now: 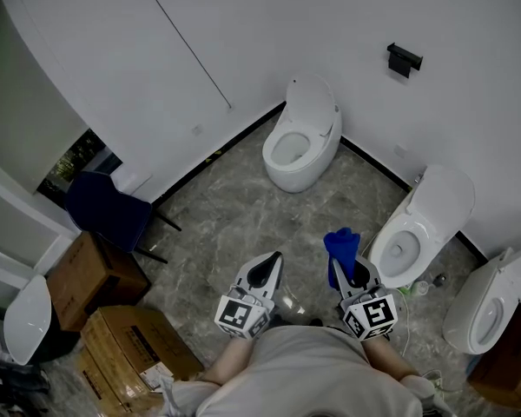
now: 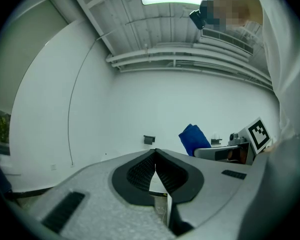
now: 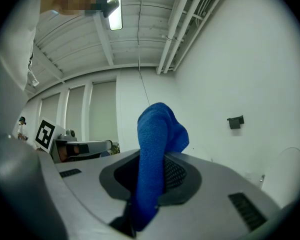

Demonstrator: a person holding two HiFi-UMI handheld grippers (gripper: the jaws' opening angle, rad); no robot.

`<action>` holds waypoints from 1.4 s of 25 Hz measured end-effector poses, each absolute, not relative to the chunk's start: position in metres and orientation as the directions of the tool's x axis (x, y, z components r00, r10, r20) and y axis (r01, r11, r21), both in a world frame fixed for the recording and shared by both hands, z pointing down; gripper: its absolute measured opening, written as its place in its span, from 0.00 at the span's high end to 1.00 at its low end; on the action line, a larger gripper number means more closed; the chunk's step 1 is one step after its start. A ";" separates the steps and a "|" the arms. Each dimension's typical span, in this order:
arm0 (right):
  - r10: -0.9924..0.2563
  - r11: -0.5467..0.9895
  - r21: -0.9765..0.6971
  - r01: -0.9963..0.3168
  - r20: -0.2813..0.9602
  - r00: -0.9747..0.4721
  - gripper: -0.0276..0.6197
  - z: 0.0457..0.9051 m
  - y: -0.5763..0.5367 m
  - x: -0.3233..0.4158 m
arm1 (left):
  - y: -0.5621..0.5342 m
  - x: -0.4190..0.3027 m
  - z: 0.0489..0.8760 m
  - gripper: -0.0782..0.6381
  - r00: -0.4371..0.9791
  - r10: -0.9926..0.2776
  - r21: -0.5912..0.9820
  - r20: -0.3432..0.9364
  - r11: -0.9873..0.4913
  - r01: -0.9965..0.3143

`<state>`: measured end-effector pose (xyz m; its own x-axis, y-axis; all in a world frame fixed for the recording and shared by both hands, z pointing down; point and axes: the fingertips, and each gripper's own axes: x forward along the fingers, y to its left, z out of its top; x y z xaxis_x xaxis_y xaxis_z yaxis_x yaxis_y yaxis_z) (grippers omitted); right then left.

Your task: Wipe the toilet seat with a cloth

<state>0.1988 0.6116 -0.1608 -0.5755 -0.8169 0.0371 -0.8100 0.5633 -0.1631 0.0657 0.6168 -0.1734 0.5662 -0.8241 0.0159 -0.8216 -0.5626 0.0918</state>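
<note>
- A grey marbled floor (image 1: pixel 234 224) is seen below, closed in by white walls (image 1: pixel 243 24).
- Along the right wall a nearer toilet (image 1: pixel 421 224) is lined up with its lid raised. Its toilet seat (image 1: pixel 398 272) is left bare, with nothing touching it.
- A second toilet (image 1: pixel 302 137) is set further back in the corner, lid up as well, and a third toilet (image 1: pixel 491 298) is cut off by the right edge.
- Cardboard boxes (image 1: pixel 126 346) are stacked at the lower left, with a dark blue chair (image 1: pixel 108 208) placed just behind them.
- The right hand-held gripper (image 1: pixel 352 272) is held up over the floor, just left of the nearer toilet. Its jaws are clamped on a blue cloth (image 1: pixel 340 246).
- From the right gripper view, the cloth (image 3: pixel 155 149) is seen pinched between the ribbed pads, with its free end bunched up above the jaws.
- The left hand-held gripper (image 1: pixel 262 272) is carried beside it, apart from the cloth. Its jaws (image 2: pixel 156 171) are closed tip to tip with nothing held between them.
- A small black holder (image 1: pixel 404 59) is fixed high on the right wall.
</note>
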 end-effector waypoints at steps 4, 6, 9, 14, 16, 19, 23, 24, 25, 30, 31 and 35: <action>-0.812 0.568 -0.185 -0.802 0.032 -0.583 0.86 -0.160 0.611 0.203 | 0.615 0.071 -0.177 0.88 0.569 -0.822 0.080 0.015 -0.567 -0.820; -0.809 0.573 -0.184 -0.799 0.030 -0.587 0.86 -0.160 0.609 0.204 | 0.610 0.071 -0.178 0.88 0.571 -0.821 0.074 0.016 -0.568 -0.820; -0.808 0.574 -0.180 -0.799 0.031 -0.588 0.86 -0.159 0.600 0.206 | 0.599 0.071 -0.177 0.88 0.570 -0.822 0.079 0.014 -0.567 -0.820; -0.811 0.568 -0.181 -0.803 0.044 -0.584 0.86 -0.154 0.576 0.197 | 0.574 0.071 -0.174 0.88 0.587 -0.810 0.097 0.012 -0.583 -0.807; -0.812 0.564 -0.182 -0.805 0.051 -0.581 0.86 -0.151 0.561 0.190 | 0.558 0.066 -0.170 0.88 0.593 -0.805 0.108 0.014 -0.589 -0.801; -0.818 0.554 -0.186 -0.812 0.063 -0.572 0.86 -0.146 0.533 0.179 | 0.529 0.055 -0.165 0.88 0.605 -0.796 0.115 0.020 -0.599 -0.792; -0.830 0.529 -0.197 -0.825 0.082 -0.552 0.86 -0.139 0.488 0.160 | 0.479 0.031 -0.162 0.88 0.601 -0.799 0.105 0.023 -0.595 -0.797; -0.833 0.524 -0.198 -0.828 0.085 -0.547 0.86 -0.138 0.476 0.153 | 0.466 0.022 -0.161 0.88 0.599 -0.800 0.107 0.025 -0.594 -0.797; -0.835 0.521 -0.197 -0.831 0.086 -0.544 0.86 -0.138 0.465 0.145 | 0.454 0.013 -0.161 0.88 0.600 -0.799 0.109 0.026 -0.595 -0.797; -0.845 0.507 -0.180 -0.843 0.090 -0.527 0.86 -0.145 0.412 0.112 | 0.397 -0.020 -0.166 0.88 0.622 -0.783 0.107 0.018 -0.617 -0.780; -0.848 0.503 -0.176 -0.846 0.088 -0.523 0.86 -0.146 0.402 0.107 | 0.386 -0.024 -0.166 0.88 0.628 -0.778 0.103 0.017 -0.623 -0.775; -0.864 0.479 -0.164 -0.862 0.083 -0.496 0.86 -0.147 0.368 0.090 | 0.349 -0.043 -0.165 0.88 0.645 -0.765 0.093 0.008 -0.641 -0.762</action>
<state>0.0900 0.3676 -0.1466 -0.4964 -0.8642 0.0827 -0.8621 0.4794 -0.1642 -0.0435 0.3490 -0.1649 0.6445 -0.7645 0.0077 -0.7617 -0.6412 0.0931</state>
